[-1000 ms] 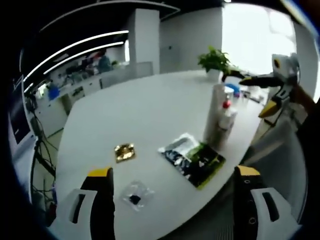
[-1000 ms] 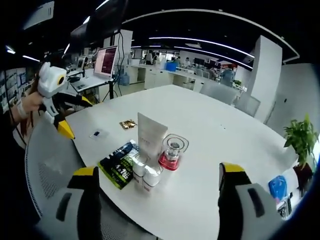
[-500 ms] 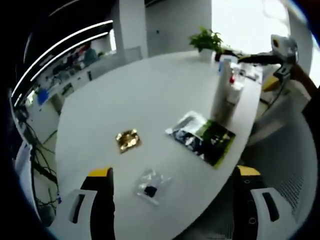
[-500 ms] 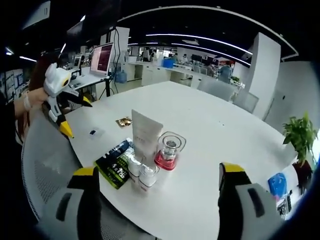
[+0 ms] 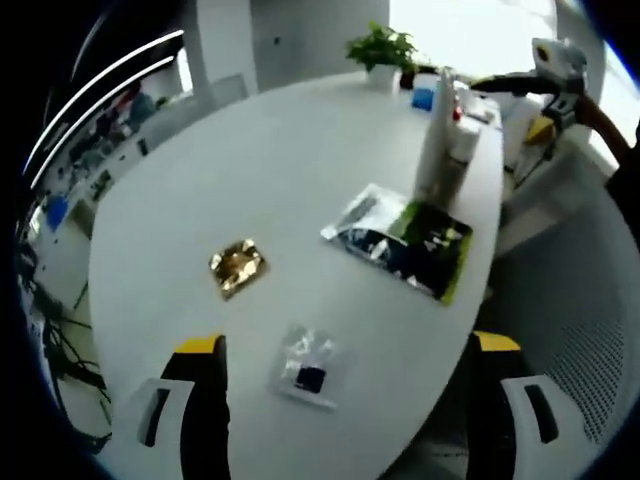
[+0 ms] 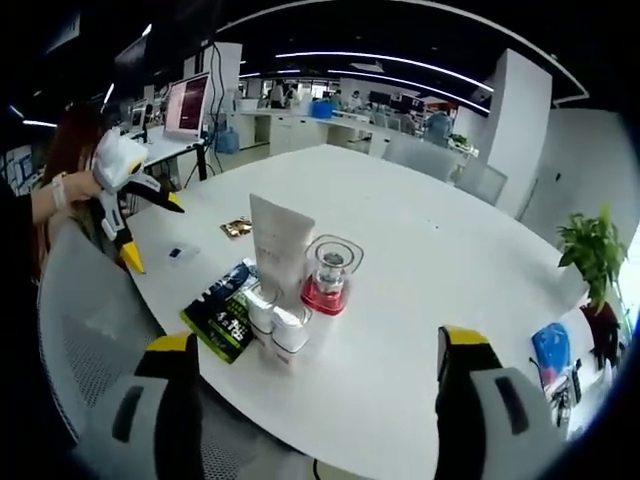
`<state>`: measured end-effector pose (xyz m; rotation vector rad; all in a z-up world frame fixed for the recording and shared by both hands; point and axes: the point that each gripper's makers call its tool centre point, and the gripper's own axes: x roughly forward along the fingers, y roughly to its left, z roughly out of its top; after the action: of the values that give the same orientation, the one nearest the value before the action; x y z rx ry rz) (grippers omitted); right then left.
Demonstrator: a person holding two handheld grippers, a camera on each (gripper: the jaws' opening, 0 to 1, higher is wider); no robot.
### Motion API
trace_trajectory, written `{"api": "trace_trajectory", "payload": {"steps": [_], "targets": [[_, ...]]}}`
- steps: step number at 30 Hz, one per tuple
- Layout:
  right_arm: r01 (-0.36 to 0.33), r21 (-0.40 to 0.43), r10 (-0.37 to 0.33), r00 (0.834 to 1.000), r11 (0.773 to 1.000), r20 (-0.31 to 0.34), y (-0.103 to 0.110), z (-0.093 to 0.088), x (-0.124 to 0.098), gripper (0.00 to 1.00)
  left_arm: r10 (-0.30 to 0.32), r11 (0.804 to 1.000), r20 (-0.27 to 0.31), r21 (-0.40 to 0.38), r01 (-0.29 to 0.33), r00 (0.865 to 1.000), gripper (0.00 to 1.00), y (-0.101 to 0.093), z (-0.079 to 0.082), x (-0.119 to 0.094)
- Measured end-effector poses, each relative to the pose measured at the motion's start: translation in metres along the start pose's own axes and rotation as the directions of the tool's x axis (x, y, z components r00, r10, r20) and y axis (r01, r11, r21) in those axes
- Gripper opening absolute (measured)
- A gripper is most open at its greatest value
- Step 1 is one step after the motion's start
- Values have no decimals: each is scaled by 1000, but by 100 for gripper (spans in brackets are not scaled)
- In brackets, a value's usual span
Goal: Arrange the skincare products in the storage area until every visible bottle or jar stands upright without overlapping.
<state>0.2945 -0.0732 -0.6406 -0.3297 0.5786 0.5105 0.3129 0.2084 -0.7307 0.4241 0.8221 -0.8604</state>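
A tall white tube [image 6: 277,248] stands upright near the table's edge. To its right is a clear jar with a red base [image 6: 327,275], and in front of it two small white bottles [image 6: 274,316]. In the left gripper view the tube [image 5: 436,140] and bottles [image 5: 464,135] show far off at the upper right. My left gripper [image 5: 345,400] is open over the table edge, holding nothing, and appears as the left gripper [image 6: 152,232] in a person's hand. My right gripper [image 6: 320,400] is open and short of the bottles; it appears as the right gripper [image 5: 505,105] past the tube.
On the white table [image 5: 270,160] lie a black-and-green sachet pack [image 5: 400,240], a gold packet [image 5: 237,266] and a small clear sachet [image 5: 309,366]. A potted plant [image 6: 590,250] and a blue item [image 6: 550,350] sit at the far end. A mesh chair [image 6: 90,330] stands beside the table.
The left gripper view has swung down over the table, so the packets loom nearer. The right gripper view shifted slightly. Nothing on the table has moved; both grippers stay open.
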Motion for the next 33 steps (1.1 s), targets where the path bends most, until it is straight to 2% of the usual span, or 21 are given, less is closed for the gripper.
{"api": "trace_trajectory", "payload": {"steps": [6,11,16,18,20,24,27,33], "targets": [[3,13,-2,1000,1000,-19,4,-4,1,93,-20,1000,-19,7,20,1000,97,6,-8,4],[-12,29,12,1000,1000,-24,9,-5,3,83,-27,1000,-33,16,27,999,97,9,-13,4],[-31,42,32,999,999,-20,13,-4,5,80,-35,999,-47,34,37,998,97,13,-16,5],[-30,36,31,999,999,-31,13,-5,6,79,-47,998,-57,40,49,997,93,14,-17,5],[-32,36,33,999,999,-29,14,-5,7,78,-28,998,-62,48,31,998,96,17,-18,6],[-29,31,30,999,999,-40,15,-6,7,77,-33,994,-103,101,43,994,94,17,-24,9],[-32,37,34,998,999,-46,15,-7,8,76,-35,992,-122,116,50,992,96,17,-26,13],[-22,36,24,998,999,-62,12,-11,8,77,-34,991,-142,120,51,989,94,19,-27,17]]}}
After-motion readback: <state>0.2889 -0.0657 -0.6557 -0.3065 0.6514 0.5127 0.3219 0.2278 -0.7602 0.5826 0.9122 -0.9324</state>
